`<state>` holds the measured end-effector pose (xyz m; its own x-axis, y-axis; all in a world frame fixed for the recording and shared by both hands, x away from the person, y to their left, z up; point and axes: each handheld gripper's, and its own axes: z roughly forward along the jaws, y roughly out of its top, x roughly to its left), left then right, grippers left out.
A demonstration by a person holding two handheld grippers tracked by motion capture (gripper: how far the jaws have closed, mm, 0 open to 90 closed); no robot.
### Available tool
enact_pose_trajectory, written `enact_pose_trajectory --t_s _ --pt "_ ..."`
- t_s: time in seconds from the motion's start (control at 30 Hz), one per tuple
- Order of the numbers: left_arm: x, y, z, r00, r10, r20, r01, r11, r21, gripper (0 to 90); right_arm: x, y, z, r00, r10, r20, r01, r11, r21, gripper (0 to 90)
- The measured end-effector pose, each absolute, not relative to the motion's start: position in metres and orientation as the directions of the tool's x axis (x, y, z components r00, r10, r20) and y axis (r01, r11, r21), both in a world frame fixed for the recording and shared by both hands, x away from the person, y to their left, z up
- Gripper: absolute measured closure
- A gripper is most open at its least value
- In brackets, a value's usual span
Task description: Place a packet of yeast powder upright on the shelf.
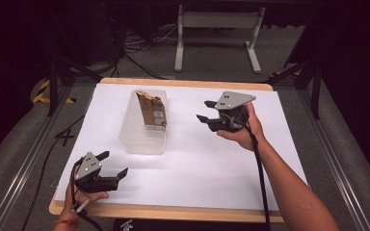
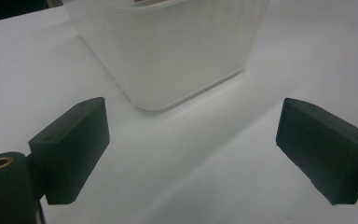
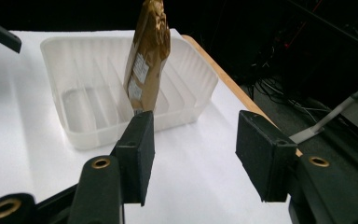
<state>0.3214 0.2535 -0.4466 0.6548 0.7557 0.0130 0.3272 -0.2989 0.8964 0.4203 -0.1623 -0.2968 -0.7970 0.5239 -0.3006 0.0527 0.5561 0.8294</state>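
On the white table (image 1: 197, 159), the brown packet (image 3: 148, 60) stands upright inside the clear divided tray (image 1: 127, 139). Right gripper (image 1: 208, 111) and left gripper (image 1: 112, 164) both have jaws apart, empty. I judge the packet is placed; next move probably calls for another item.

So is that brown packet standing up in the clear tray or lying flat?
Standing up. The brown packet sits on end in a slot of the clear tray, leaning slightly, its top well above the rim.
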Motion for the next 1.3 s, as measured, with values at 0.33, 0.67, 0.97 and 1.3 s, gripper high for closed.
enact_pose_trajectory --t_s 0.33,0.67,0.97,1.3 --pt "0.321 0.254 -0.447 0.653 0.757 0.017 0.326 -0.302 0.896 10.3 0.406 -0.188 -0.305 -0.773 0.539 -0.334 0.072 0.598 0.798 44.1" --pt "0.319 0.254 -0.447 0.650 0.760 0.015 0.333 -0.302 0.893 10.2 0.396 -0.213 -0.321 -0.756 0.560 -0.339 0.110 0.619 0.778 41.2" --pt "0.321 0.252 -0.448 0.649 0.761 0.019 0.336 -0.309 0.890 10.2 0.386 -0.238 -0.337 -0.723 0.604 -0.335 0.154 0.614 0.774 36.1" --pt "0.322 0.250 -0.448 0.648 0.761 0.019 0.339 -0.311 0.888 10.0 0.372 -0.259 -0.351 -0.712 0.615 -0.338 0.180 0.626 0.759 30.9"
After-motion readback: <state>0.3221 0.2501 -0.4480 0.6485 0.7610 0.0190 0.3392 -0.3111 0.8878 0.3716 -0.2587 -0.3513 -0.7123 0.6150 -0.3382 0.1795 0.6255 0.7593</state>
